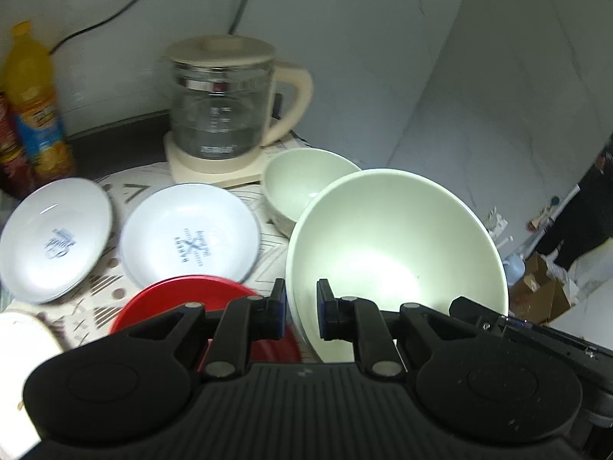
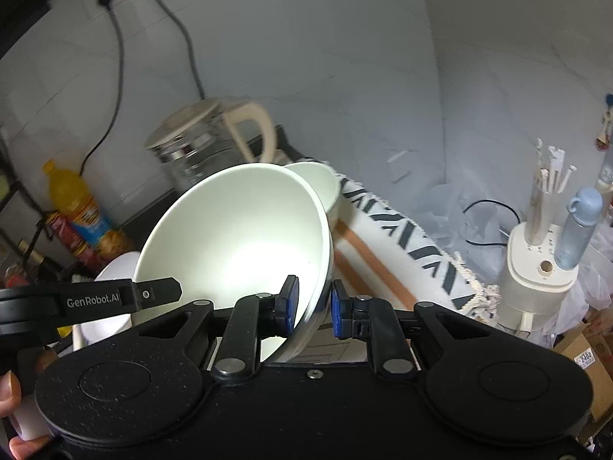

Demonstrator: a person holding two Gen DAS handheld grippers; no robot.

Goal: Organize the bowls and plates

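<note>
1. Right gripper (image 2: 313,308): jaws nearly closed, clamped on the rim of the big pale-green bowl (image 2: 233,245), one blue pad inside the wall, one outside. Bowl tilted, mouth facing the cam, lifted off the surface.
2. Left gripper (image 1: 300,308): jaws narrow, w/ the same big bowl's (image 1: 398,253) near rim between the pads. Left pad sits outside the wall, right pad inside; can't tell if they actually pinch it or just straddle it.
3. Big bowl: glossy, plain, bright glare spot in the bottom, no visible marks.
4. Smaller pale-green bowl (image 1: 306,188) just behind it, partly overlapped by the big one's rim, upright on the patterned cloth (image 1: 103,291).
5. Two white plates w/ dark printed logos: one centre-left (image 1: 189,235), one further left (image 1: 53,239), side by side on the cloth, apart from the bowls.
6. Red plate (image 1: 191,299) in front of the white ones, partly hidden under the left gripper.
7. Behind: glass kettle (image 1: 222,107) on its cream base, orange drink bottle (image 1: 34,103) at far left by the wall.
</note>
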